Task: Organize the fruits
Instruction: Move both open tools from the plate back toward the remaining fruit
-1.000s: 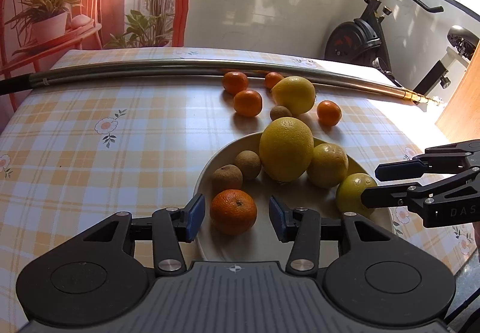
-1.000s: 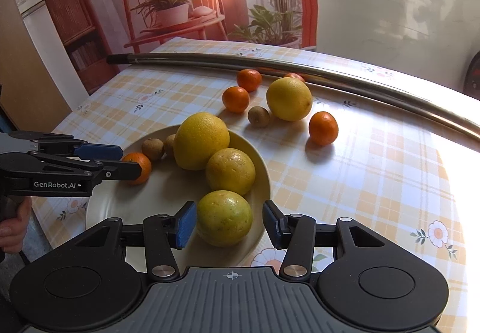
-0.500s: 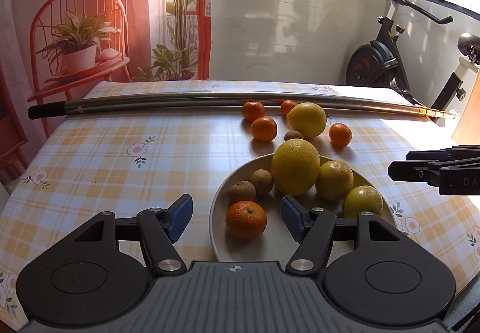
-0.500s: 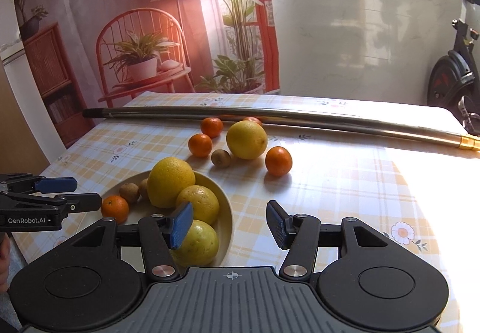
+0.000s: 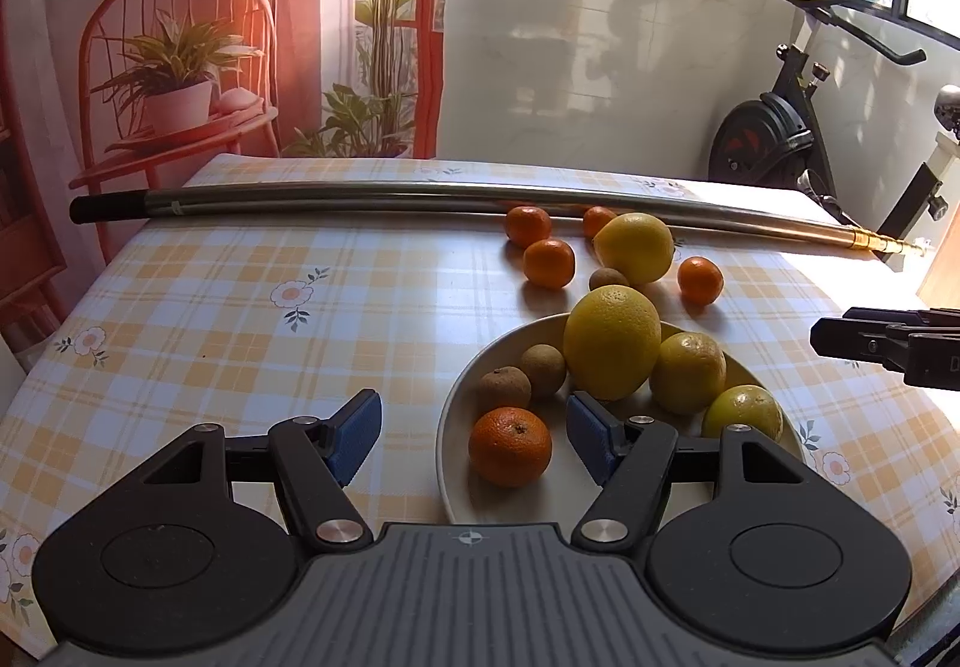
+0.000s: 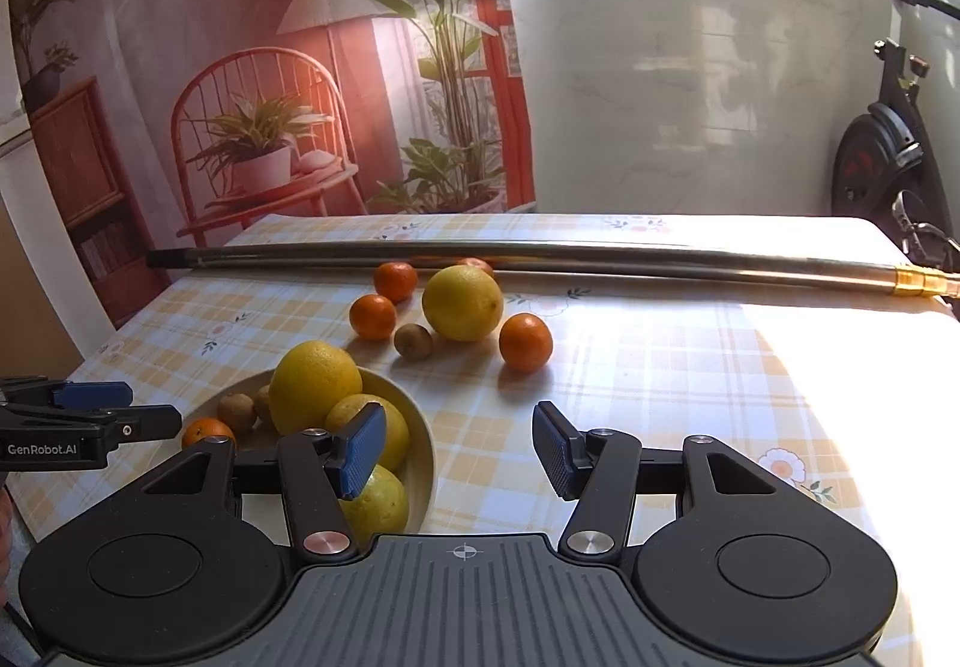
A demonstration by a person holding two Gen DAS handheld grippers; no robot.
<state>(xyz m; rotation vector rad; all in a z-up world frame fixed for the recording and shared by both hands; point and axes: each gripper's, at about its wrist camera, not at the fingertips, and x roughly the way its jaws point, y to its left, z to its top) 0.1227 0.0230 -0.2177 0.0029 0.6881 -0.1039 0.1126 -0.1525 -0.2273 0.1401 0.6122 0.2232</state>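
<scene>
Both my left gripper (image 5: 474, 430) and right gripper (image 6: 459, 448) gape wide, empty. I should approach the loose orange tangerine (image 6: 525, 341) at twelve o'clock, beyond the cream ceramic plate (image 6: 423, 457), squarely.

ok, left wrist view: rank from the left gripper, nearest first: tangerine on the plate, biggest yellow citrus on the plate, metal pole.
1. Tangerine, between the open jaws of the left gripper, on the plate.
2. Biggest citrus, mid-plate, right of centre.
3. Pole, across the far edge.

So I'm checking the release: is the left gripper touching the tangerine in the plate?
Apart. Left wrist view shows the tangerine between the left gripper's open fingers, gaps both sides.
</scene>
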